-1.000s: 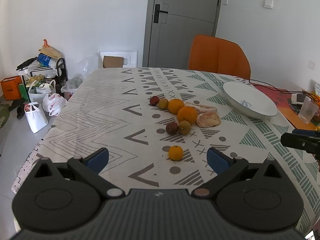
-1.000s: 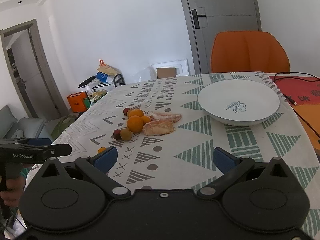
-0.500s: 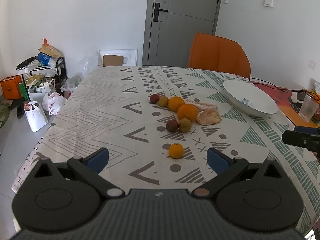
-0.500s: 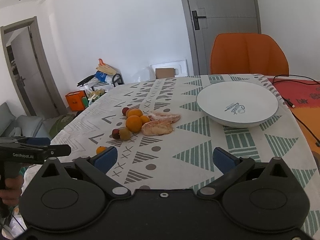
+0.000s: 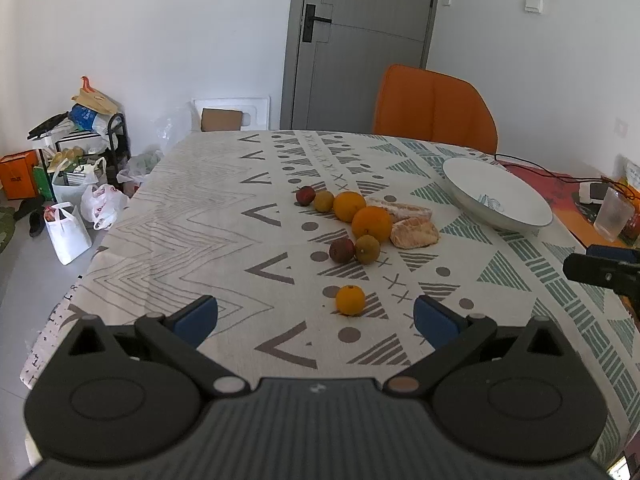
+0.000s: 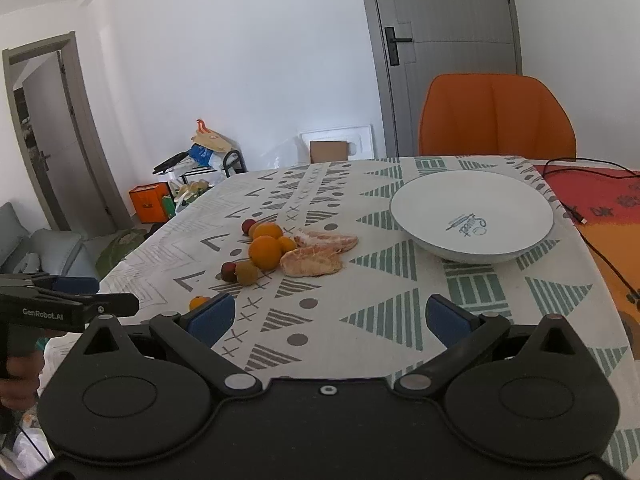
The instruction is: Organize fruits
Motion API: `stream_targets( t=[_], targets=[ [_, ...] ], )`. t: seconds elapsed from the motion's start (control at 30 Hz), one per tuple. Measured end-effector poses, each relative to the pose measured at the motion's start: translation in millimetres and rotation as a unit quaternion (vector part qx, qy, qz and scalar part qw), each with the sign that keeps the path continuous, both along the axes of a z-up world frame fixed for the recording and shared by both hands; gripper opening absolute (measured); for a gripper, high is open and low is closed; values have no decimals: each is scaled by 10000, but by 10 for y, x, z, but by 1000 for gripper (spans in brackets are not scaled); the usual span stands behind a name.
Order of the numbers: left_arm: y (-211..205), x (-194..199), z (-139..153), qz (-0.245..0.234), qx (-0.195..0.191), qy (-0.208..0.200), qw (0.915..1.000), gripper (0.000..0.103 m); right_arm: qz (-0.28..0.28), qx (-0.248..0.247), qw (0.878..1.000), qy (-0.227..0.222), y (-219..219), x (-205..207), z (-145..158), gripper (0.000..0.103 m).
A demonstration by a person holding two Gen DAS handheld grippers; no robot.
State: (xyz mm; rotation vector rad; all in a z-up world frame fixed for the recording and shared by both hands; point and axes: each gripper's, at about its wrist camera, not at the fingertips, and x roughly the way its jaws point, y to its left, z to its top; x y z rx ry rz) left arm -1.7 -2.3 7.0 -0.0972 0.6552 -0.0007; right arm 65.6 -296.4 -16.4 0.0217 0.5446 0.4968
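Observation:
Several fruits lie mid-table: two large oranges (image 5: 371,223), two peeled pomelo pieces (image 5: 414,233), small dark red and greenish-brown fruits (image 5: 342,250), and a lone small orange (image 5: 350,299) nearest me. A white bowl (image 5: 496,200) stands empty to their right; it also shows in the right wrist view (image 6: 472,216). My left gripper (image 5: 316,316) is open and empty, just short of the small orange. My right gripper (image 6: 326,316) is open and empty above the cloth, with the fruit cluster (image 6: 266,252) ahead to the left.
An orange chair (image 5: 434,108) stands at the table's far side. A black cable (image 6: 600,240) and a red mat (image 6: 596,196) lie right of the bowl. A clear plastic cup (image 5: 612,218) stands at the right edge. Bags and a rack (image 5: 76,160) clutter the floor at left.
Both grippers have crept slightly forward toward the fruits. The jaws stay open; nothing on the table has moved.

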Motion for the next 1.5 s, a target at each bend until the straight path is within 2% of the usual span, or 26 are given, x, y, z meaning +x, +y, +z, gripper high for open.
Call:
stream_targets(
  t=[0.17,0.4,0.5,0.67,0.73,0.8,0.83,0.97,1.0,1.07,1.1,1.17,1.27,1.5],
  targets=[
    [-9,42,-39,-38,-30,18,10000,103,48,-79,10000,21,51,27,-25,103],
    [-89,125,-83,-240,32,-198,9995,102,172,-107,9998,-50,146,112,-60,103],
    [-93,220,-137,-241,-58,-185,9995,101,158,-155,9998,-26,185,189,-118,103],
    [-107,382,-238,-337,-207,-75,9992,83,184,22,9997,183,165,346,-196,103],
    [-108,449,-301,-369,-263,27,9990,67,237,113,9991,345,155,424,-234,102],
    [-95,506,-368,-366,-360,158,9986,59,283,144,9986,421,160,477,-269,97],
    [-86,533,-401,-360,-422,214,9982,56,309,151,9984,438,166,496,-286,96],
    [-82,596,-463,-360,-482,333,9976,53,335,185,9977,563,203,571,-348,96],
    [-78,607,-470,-366,-495,348,9975,49,354,199,9975,585,215,588,-361,96],
    [-81,640,-501,-422,-500,377,9971,36,404,192,9970,624,245,625,-388,95],
    [-84,657,-519,-442,-472,380,9972,25,416,161,9970,633,271,648,-405,95],
    [-56,698,-511,-482,-429,399,9971,22,432,110,9969,648,313,698,-427,94],
    [70,782,-465,-247,-590,407,9971,22,487,96,9959,752,374,789,-448,86],
    [180,929,-420,-84,-468,345,9983,22,522,-62,9951,833,520,1013,-508,86]
  ],
)
